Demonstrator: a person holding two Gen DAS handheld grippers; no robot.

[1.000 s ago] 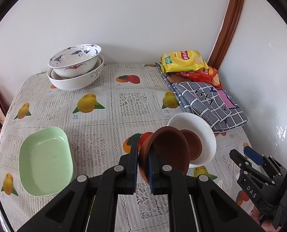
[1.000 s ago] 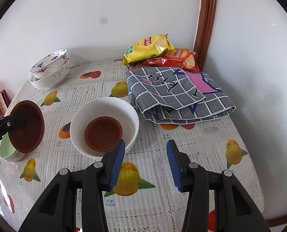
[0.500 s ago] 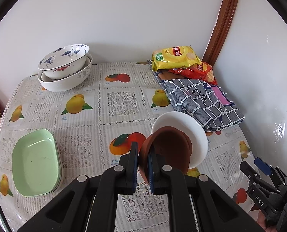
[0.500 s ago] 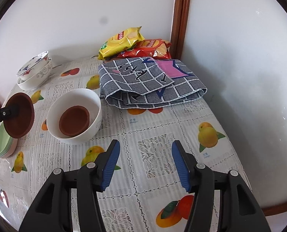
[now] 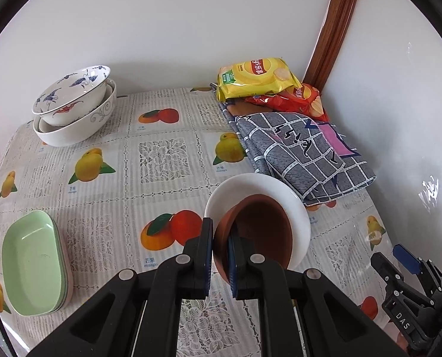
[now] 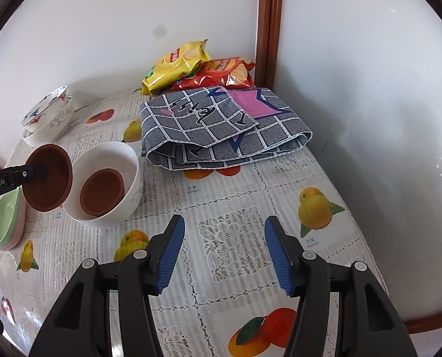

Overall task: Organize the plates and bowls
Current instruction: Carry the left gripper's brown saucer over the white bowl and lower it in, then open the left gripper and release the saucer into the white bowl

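Risk: the brown saucer (image 5: 256, 232), clamped tilted in the left claw (image 5: 221, 255), could strike the white bowl (image 6: 108, 184). Right claw (image 6: 224, 253) hangs apart, empty.

You see a matt brown dish (image 5: 259, 232) against a glossy white bowl (image 5: 295, 208), a shiny plastic-looking tablecloth (image 6: 236, 190), woven checked cloth (image 6: 221, 125) and crinkly foil-like snack bags (image 6: 176, 65) upper centre.

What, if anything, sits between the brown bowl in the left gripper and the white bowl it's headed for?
Nothing visible. The left gripper holds the brown bowl tilted, right beside the rim of the white bowl. The only thing inside is another brown bowl, lying at the bottom. The right gripper is open and off to the side.
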